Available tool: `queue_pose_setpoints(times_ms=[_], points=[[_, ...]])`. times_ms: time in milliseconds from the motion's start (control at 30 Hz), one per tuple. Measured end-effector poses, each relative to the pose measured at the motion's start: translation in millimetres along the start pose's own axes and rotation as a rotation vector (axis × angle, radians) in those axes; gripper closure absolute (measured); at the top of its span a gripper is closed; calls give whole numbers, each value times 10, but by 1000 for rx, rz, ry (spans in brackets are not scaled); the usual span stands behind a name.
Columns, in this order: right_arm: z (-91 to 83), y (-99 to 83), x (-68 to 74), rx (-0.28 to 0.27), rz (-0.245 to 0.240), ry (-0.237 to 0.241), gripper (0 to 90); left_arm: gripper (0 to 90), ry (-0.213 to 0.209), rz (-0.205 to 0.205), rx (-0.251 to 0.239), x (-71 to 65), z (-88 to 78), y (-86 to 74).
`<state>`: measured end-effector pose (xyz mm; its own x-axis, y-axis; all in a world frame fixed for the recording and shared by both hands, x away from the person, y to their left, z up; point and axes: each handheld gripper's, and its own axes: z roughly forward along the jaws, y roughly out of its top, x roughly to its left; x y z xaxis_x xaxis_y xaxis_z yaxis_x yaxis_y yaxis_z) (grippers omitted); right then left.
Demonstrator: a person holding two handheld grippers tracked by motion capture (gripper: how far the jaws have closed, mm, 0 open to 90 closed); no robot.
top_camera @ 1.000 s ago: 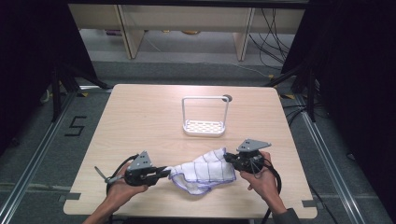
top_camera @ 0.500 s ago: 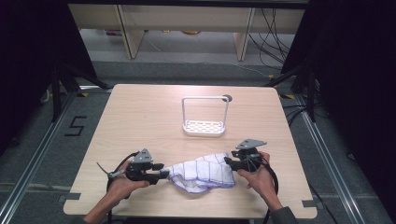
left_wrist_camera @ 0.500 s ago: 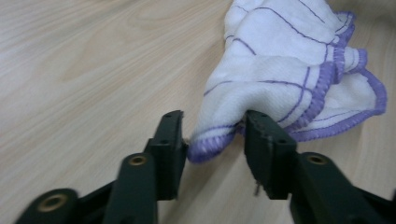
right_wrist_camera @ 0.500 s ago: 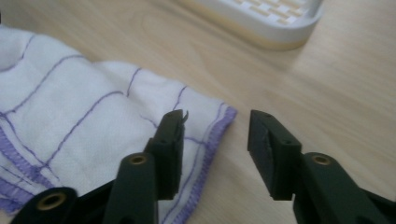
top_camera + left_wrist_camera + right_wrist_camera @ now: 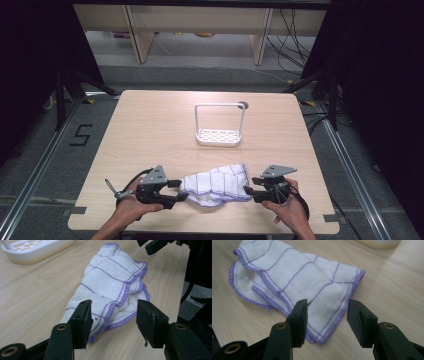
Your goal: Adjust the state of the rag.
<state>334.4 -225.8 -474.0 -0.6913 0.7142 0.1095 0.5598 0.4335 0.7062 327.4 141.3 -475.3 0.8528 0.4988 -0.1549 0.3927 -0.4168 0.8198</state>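
Cloth: white cloth (image 5: 216,182) with purple grid lines and purple stitched edging, lying folded and rumpled on the wooden table (image 5: 150,130), near the person's edge, between the two grippers.
Left gripper: left gripper (image 5: 179,190) held at the cloth's left end; jaws have just been opening and now stand apart. In the left gripper view the cloth's (image 5: 110,292) near edge lies between the jaws, the pads not pressing on it.
Right gripper: right gripper (image 5: 248,192) at the cloth's right end; jaws parted, having opened within the last second. A corner of the cloth (image 5: 294,282) lies between them, ungripped.
Rack: white rack (image 5: 219,125) with a tall loop handle, upright, well apart from the cloth, toward the table's far side.
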Motion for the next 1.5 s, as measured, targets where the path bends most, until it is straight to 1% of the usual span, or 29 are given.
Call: queue_pose_setpoints(times_ms=[67, 167, 200, 233, 267, 300, 333, 400, 433, 500, 533, 567, 633, 667, 733, 800, 833, 867, 933, 967, 1000, 1033, 1133, 1200, 1267, 1300, 1333, 1433, 1500], points=[[24, -3, 10, -7, -8, 11, 510, 466, 8, 16, 13, -20, 70, 16], [28, -1, 22, 4, 2, 15, 504, 470, 20, 68, 53, -29, 165, 39], [40, -5, 41, 0, 18, 18, 501, 470, 24, 70, 51, -36, 203, 44], [40, 0, 24, 7, -7, 17, 498, 473, 34, 79, 62, -31, 241, 52], [47, -2, 29, 10, -6, 19, 496, 485, 36, 78, 63, -34, 267, 49], [50, -4, 33, 9, -2, 20, 496, 508, 40, 109, 73, -28, 301, 51], [53, -5, 27, 6, -10, 17, 496, 543, 41, 113, 75, -34, 322, 48], [51, -5, 37, 4, -4, 19, 497, 655, 61, 166, 108, -7, 343, 47], [54, -2, 33, -2, -20, 24, 498, 711, 69, 147, 95, -8, 358, 41], [47, -3, 45, 10, -11, 27, 506, 828, 70, 143, 111, 46, 346, 50], [51, -5, 51, 9, -12, 26, 508, 862, 76, 129, 97, 43, 351, 46], [56, -7, 58, 13, -16, 27, 512, 871, 74, 142, 97, 54, 342, 52], [86, -25, 80, -3, -28, 28, 521, 878, 94, 142, 89, 57, 304, 72], [88, -39, 94, 11, -37, 34, 530, 879, 85, 132, 57, 48, 309, 79], [102, -69, 118, 39, -47, 36, 550, 879, 87, 102, 40, 34, 279, 102], [159, -100, 147, 47, -73, 38, 566, 879, 79, 115, 35, 44, 263, 125], [169, -102, 163, 71, -69, 32, 572, 879, 78, 103, 34, 45, 253, 138], [208, -111, 160, 82, -105, 30, 580, 879, 76, 103, 22, 52, 258, 137], [274, -132, 159, 85, -117, 14, 646, 877, 73, 104, 42, 76, 239, 147], [289, -140, 153, 89, -124, 6, 672, 876, 75, 87, 24, 68, 249, 138], [290, -135, 148, 85, -120, 10, 709, 876, 80, 93, 27, 75, 244, 140], [281, -132, 142, 90, -125, 19, 760, 875, 74, 94, 37, 90, 235, 145], [257, -139, 145, 83, -132, 13, 861, 876, 69, 77, 14, 81, 236, 141], [237, -126, 149, 88, -140, 8, 870, 876, 68, 78, 13, 79, 235, 143], [195, -102, 151, 85, -130, 31, 874, 876, 63, 85, 8, 87, 226, 146], [179, -84, 141, 68, -137, 53, 874, 876, 69, 81, 16, 83, 209, 153], [148, -76, 142, 48, -135, 39, 874, 875, 63, 72, -5, 84, 213, 150], [40, -17, 141, 36, -134, 76, 874, 876, 59, 70, -6, 102, 171, 164], [-43, 44, 138, 0, -117, 69, 876, 876, 54, 61, -13, 105, 144, 178]])
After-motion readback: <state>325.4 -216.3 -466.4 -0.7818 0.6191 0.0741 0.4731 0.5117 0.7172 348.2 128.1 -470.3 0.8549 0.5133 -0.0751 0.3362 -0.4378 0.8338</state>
